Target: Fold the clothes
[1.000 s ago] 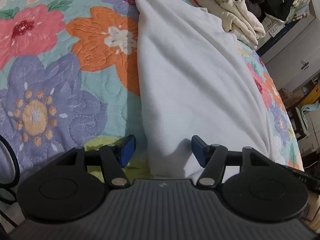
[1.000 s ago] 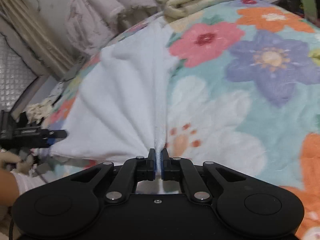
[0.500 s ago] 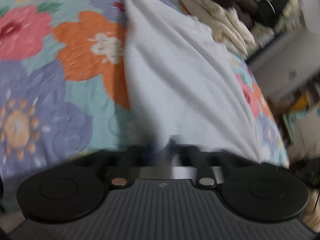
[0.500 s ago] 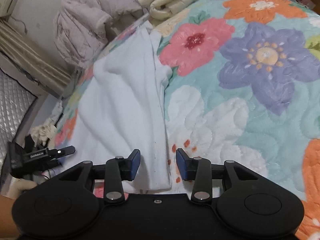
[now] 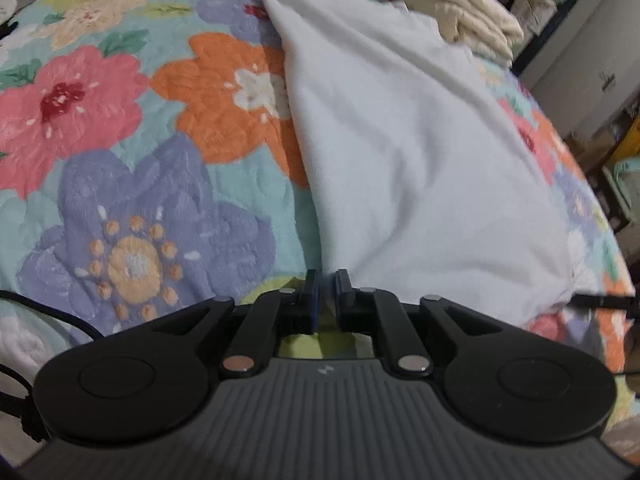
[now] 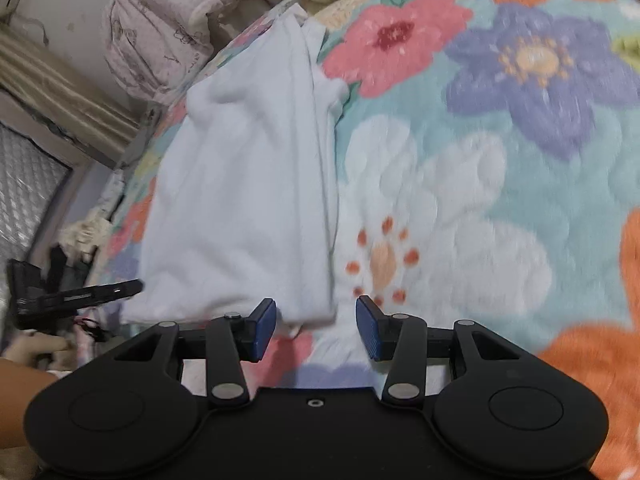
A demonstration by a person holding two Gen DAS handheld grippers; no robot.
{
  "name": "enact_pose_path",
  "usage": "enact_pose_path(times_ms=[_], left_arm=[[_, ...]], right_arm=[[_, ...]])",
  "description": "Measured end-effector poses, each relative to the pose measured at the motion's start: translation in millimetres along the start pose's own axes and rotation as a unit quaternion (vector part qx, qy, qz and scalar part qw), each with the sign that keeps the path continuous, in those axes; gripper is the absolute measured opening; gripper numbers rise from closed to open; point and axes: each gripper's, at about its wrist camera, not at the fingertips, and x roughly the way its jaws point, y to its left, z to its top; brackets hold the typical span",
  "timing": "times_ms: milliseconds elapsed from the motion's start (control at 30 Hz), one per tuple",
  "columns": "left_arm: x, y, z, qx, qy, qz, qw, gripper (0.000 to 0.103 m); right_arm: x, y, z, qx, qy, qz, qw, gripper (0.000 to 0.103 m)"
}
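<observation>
White fabric fills the middle of both of my views: the white garment (image 5: 420,152) lies flat on the floral quilt (image 5: 120,168) that covers the bed, running lengthwise away from the cameras. My left gripper (image 5: 326,300) is clamped tight on the garment's near corner, blue pads pressed together with a thin wedge of cloth between them. My right gripper (image 6: 316,328) stands wide apart, holding nothing; the garment's other near corner (image 6: 308,312) lies on the quilt just ahead of the gap, nearer the left pad than the right one.

From the right wrist I see a long fold running down the garment's right edge, doubled over on itself. At the far left of that view a black gripper tip (image 6: 100,292) reaches in at the cloth's other corner, with a bit of a forearm (image 6: 20,392) below it.

Around the work: a stack of folded cream clothes (image 5: 460,12) sits at the far end of the bed, touching or just beyond the garment's far edge. A pale, crumpled bundle of printed bedding (image 6: 160,24) is heaped against the wall beyond that. A black cable (image 5: 48,312) loops over the quilt at my left. Off the bed's right side I see a grey cabinet (image 5: 580,52) and blurred clutter. The quilt to the right of the garment is bare of other clothing.
</observation>
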Motion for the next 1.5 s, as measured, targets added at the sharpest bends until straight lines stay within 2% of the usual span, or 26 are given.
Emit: enact_pose_path(times_ms=[33,100,167,233,300,333,367,433,467,500,533,567,600,767,933,1067,1133,1233,1300,1367,1433,1500], left_arm=[[2,0,0,-0.006,0.001,-0.004,1.0,0.012],[5,-1,-1,-0.018,0.004,-0.011,0.9998,0.031],[9,-1,-1,-0.03,0.006,-0.018,0.9994,0.043],[12,-2,-2,-0.042,0.009,-0.026,0.9988,0.044],[15,-2,-2,-0.053,0.011,-0.033,0.998,0.051],[17,-3,-2,-0.059,0.012,-0.037,0.9975,0.055],[19,-3,-3,-0.065,0.013,-0.041,0.997,0.066],[22,-3,-3,-0.077,0.016,-0.048,0.9957,0.074],[22,-8,-3,-0.07,0.013,-0.051,0.9962,0.079],[22,-13,-4,-0.062,0.01,-0.054,0.9966,0.072],[21,-14,-2,-0.059,0.012,-0.057,0.9966,0.056],[21,-15,-1,-0.055,0.015,-0.061,0.9965,0.019],[20,-17,0,-0.052,0.018,-0.064,0.9964,0.013],[16,-21,19,-0.057,0.045,-0.075,0.9946,0.011],[-11,-42,77,0.007,0.071,-0.05,0.9962,0.01],[-33,-59,123,0.058,0.091,-0.03,0.9937,0.01],[-45,-73,137,0.101,0.1,-0.001,0.9899,0.01],[-48,-88,146,0.124,0.101,0.018,0.987,0.01],[-43,-89,145,0.137,0.084,0.014,0.9869,0.01],[-40,-78,142,0.101,0.044,-0.008,0.9939,0.01],[-38,-59,135,0.029,-0.023,-0.039,0.9986,0.01],[-34,-45,129,-0.026,-0.069,-0.053,0.9958,0.01]], right_arm=[[0,-4,-2,0.016,0.0,0.013,1.0,0.05],[3,-12,-5,0.045,-0.002,0.036,0.998,0.051],[10,-19,-3,0.061,-0.008,0.052,0.997,0.051],[21,-26,-2,0.092,-0.024,0.075,0.993,0.051],[29,-27,1,0.117,-0.038,0.092,0.988,0.051],[35,-24,2,0.108,-0.038,0.095,0.989,0.051],[41,-18,4,0.086,-0.034,0.098,0.991,0.051],[49,-7,6,0.035,-0.027,0.094,0.995,0.049],[51,-3,6,0.025,-0.029,0.09,0.995,0.045],[53,-2,6,0.025,-0.03,0.094,0.995,0.034],[55,-3,7,0.031,-0.027,0.101,0.994,0.026],[58,-5,8,0.039,-0.026,0.107,0.993,0.025],[59,-5,9,0.041,-0.026,0.111,0.993,0.023],[51,20,35,0.004,-0.046,0.15,0.988,0.023],[32,55,78,-0.029,-0.09,0.177,0.98,0.023],[26,84,114,-0.061,-0.109,0.188,0.974,0.023],[23,95,127,-0.073,-0.115,0.198,0.971,0.023],[23,96,135,-0.081,-0.117,0.201,0.969,0.023],[26,92,140,-0.079,-0.114,0.2,0.97,0.023],[34,82,148,-0.058,-0.104,0.202,0.972,0.023],[40,73,158,-0.042,-0.091,0.206,0.973,0.023],[44,68,170,-0.041,-0.078,0.201,0.976,0.023]])
